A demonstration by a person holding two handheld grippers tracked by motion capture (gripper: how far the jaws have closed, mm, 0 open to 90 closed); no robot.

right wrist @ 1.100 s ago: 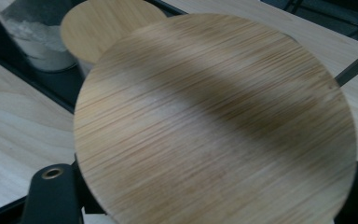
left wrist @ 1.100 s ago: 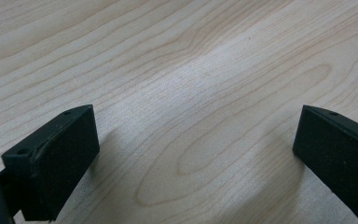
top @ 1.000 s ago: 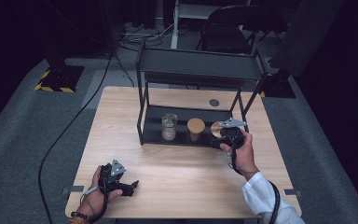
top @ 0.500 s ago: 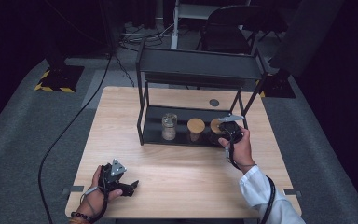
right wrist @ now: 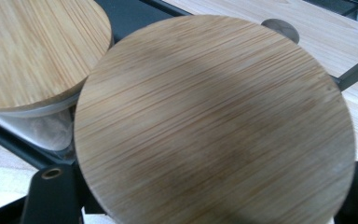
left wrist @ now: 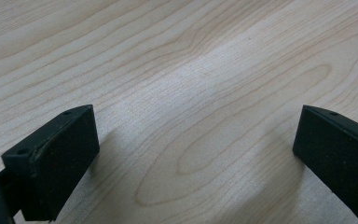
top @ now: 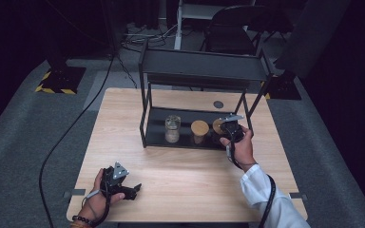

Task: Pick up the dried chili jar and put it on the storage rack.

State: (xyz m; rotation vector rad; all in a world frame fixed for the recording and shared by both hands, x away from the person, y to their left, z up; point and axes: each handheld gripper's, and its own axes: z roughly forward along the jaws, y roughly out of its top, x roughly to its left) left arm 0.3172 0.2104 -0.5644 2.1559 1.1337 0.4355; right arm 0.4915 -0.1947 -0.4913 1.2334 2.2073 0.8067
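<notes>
A black two-level rack (top: 204, 66) stands on the wooden table (top: 123, 118). Its lower shelf holds a clear lidless glass jar (top: 172, 128) and a jar with a bamboo lid (top: 199, 127) (right wrist: 32, 46). Just right of them, my right gripper (top: 229, 127) is shut on a second bamboo-lidded jar (top: 217, 126) at the shelf's right end. In the right gripper view its round lid (right wrist: 214, 121) sits between my black fingers (right wrist: 51, 196). My left gripper (top: 134, 189) (left wrist: 196, 154) rests low over bare wood at the table's front left, open with nothing between its jaws.
A small grey disc (top: 218, 104) (right wrist: 279, 28) lies on the table behind the rack. The rack's thin black legs (top: 145, 118) frame the lower shelf. A black cable (top: 71, 128) runs across the grey floor on the left. A chair (top: 228, 23) stands beyond the table.
My right hand has carried the lidded jar slightly forward and down into the rack's lower shelf, closer to the other lidded jar. The left hand has stayed put.
</notes>
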